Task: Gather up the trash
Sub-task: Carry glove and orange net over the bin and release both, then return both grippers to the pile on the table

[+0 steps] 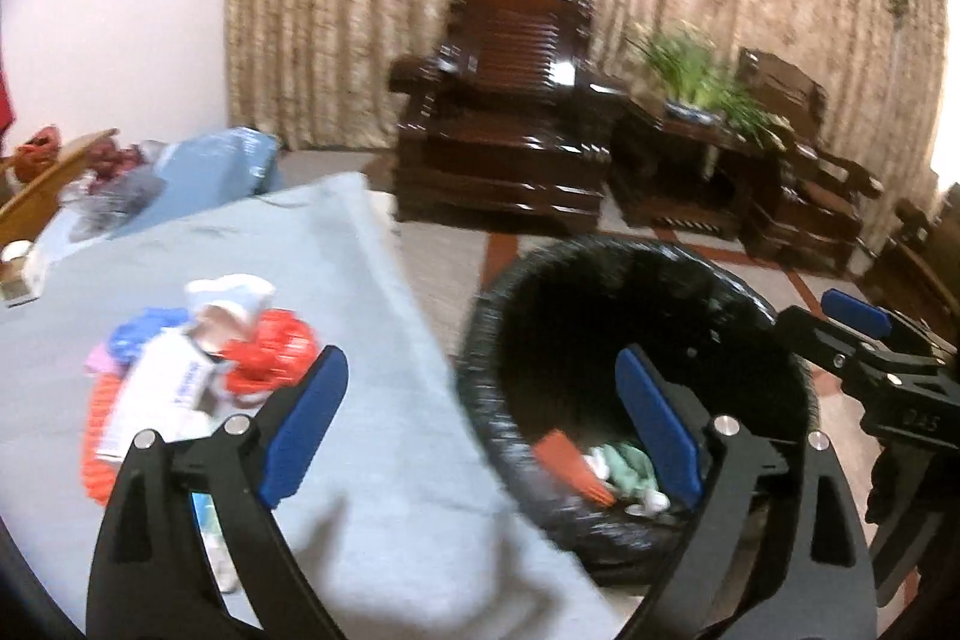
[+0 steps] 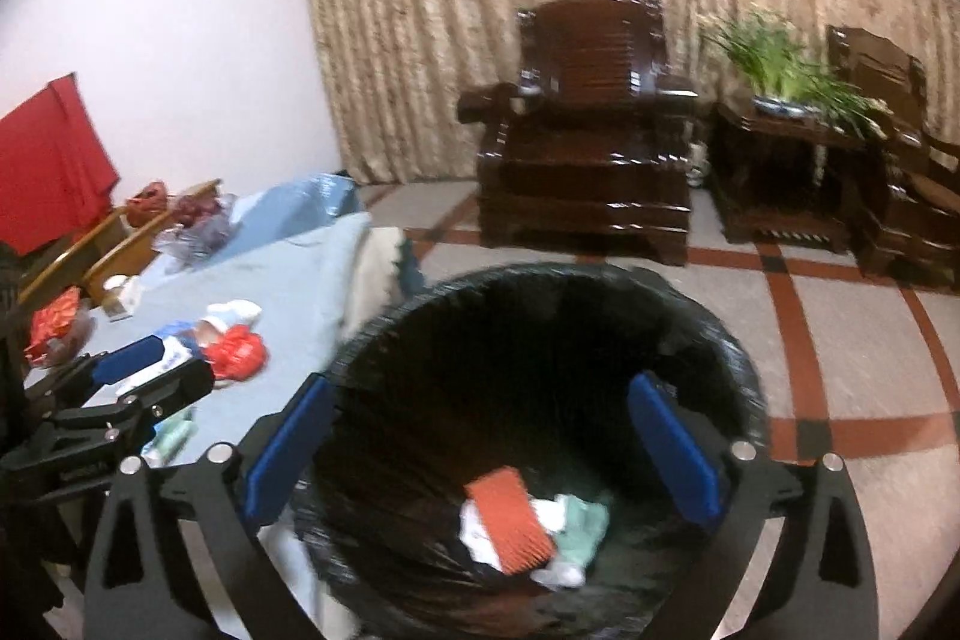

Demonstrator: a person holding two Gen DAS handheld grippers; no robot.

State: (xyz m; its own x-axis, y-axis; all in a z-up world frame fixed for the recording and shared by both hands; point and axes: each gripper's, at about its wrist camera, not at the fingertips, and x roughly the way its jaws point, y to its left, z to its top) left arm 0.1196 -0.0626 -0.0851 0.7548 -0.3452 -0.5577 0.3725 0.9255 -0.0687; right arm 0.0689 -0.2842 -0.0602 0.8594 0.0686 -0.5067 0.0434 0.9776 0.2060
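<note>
**Inspector:** Jaws of both grippers stand spread wide with nothing between them. The right gripper [image 2: 480, 454] hangs over the mouth of the black-lined bin [image 2: 690, 316]; the left gripper [image 1: 480, 430] straddles the counter edge, one finger over the blue cloth, the other over the bin.

**Clerk:** Progress?

**Inspector:** Partly done, in my judgement. Below the right jaws, at the bin bottom, lie an orange ridged piece [image 2: 510, 520] and pale crumpled scraps [image 2: 576, 520]. Left of the left jaws, a trash pile [image 1: 198, 370] waits on the counter [image 1: 372, 460]: red and blue plastic, a white carton, crumpled paper.

**Clerk:** Anything unclear?

**Inspector:** Both views are blurred, so print on the carton is unreadable. A greenish wrapper sits partly hidden behind the left gripper's finger. Clutter at the counter's far end may or may not be trash; I cannot tell. The bin's near wall is cut off.
</note>
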